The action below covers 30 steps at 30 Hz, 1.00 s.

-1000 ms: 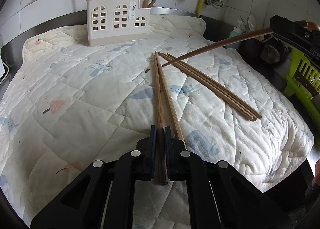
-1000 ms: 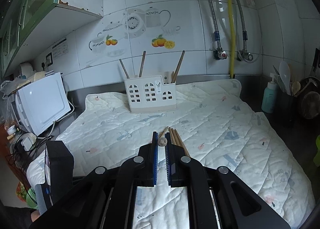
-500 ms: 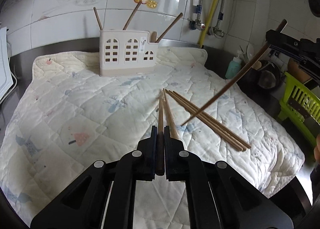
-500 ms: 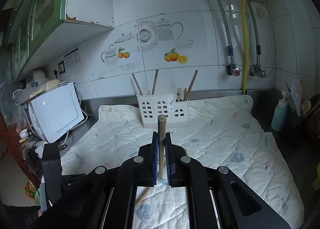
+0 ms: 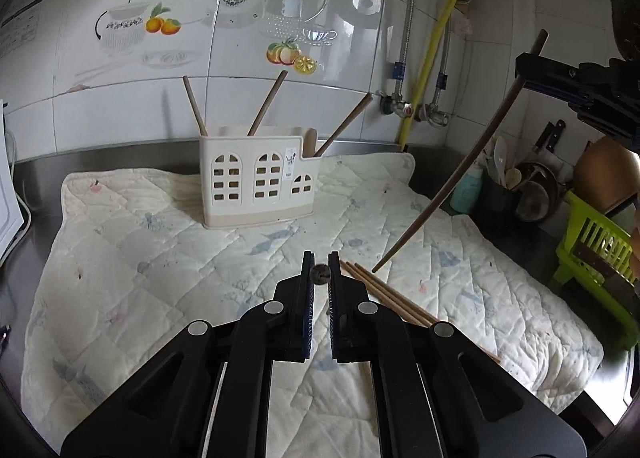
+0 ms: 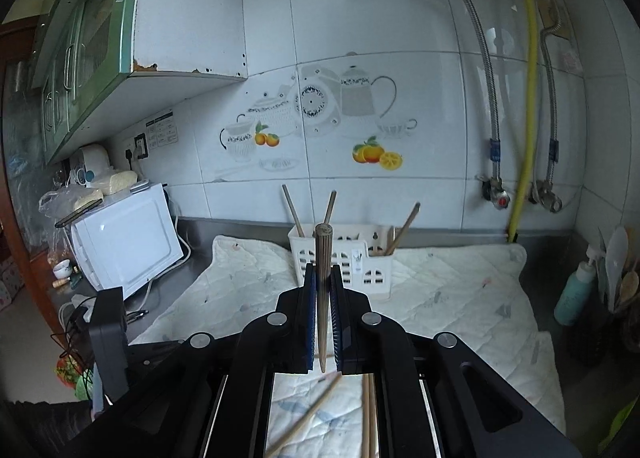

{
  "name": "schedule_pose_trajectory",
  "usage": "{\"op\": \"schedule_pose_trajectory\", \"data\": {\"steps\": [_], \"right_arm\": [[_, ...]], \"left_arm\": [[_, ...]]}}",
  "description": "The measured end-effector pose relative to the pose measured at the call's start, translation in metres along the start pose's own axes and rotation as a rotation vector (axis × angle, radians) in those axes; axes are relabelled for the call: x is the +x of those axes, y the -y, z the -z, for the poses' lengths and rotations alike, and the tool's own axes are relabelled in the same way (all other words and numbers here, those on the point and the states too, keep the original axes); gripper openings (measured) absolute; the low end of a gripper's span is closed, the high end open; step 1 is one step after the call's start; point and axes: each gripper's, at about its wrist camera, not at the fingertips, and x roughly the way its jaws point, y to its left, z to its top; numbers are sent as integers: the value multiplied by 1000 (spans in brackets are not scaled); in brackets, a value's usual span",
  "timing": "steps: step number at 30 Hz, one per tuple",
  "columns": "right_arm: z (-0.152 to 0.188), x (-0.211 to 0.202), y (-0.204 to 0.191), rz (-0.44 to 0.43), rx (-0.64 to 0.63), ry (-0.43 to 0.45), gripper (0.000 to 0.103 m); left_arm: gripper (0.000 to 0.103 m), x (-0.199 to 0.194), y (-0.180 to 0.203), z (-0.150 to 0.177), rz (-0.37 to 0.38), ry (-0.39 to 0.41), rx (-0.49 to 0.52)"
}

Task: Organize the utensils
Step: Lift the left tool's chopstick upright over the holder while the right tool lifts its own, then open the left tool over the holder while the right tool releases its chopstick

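- Your left gripper (image 5: 320, 273) is clamped on one chopstick (image 5: 320, 273). You see it end-on between the tips, pointing straight ahead, above the quilted mat (image 5: 160, 258).
- Your right gripper (image 6: 323, 322) is clenched on another chopstick (image 6: 323, 278). It stands nearly upright between the blue pads (image 6: 310, 318), thick end up and thin tip down.
- From the left wrist camera that same stick (image 5: 460, 173) slants down from the right gripper (image 5: 536, 73), with its tip in the air near the loose chopsticks (image 5: 384, 290).
- Those loose chopsticks lie together on the mat, just right of your left gripper.
- The white holder (image 5: 258, 181) stands at the far side of the mat by the tiled wall (image 5: 120, 105), with three chopsticks (image 5: 267, 102) leaning out of it.
- A microwave (image 6: 124, 238) sits left of the mat.
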Motion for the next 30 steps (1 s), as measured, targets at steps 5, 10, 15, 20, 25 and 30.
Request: {"op": "schedule_pose_trajectory", "data": {"steps": [5, 10, 15, 20, 25, 30], "right_arm": [[-42, 24, 11, -16, -13, 2, 7], [-82, 61, 19, 36, -56, -3, 7], [-112, 104, 35, 91, -59, 2, 7], [-124, 148, 48, 126, -54, -12, 7], [-120, 186, 56, 132, -39, -38, 7], [-108, 218, 61, 132, -51, -89, 7]], "left_arm": [[5, 6, -11, -43, -13, 8, 23], [5, 14, -21, -76, -33, 17, 57], [5, 21, -34, -106, -58, 40, 75], [5, 19, -44, -153, -101, 121, 102], [5, 19, -50, -203, -143, 235, 118], [5, 39, -56, -236, -166, 305, 115]]}}
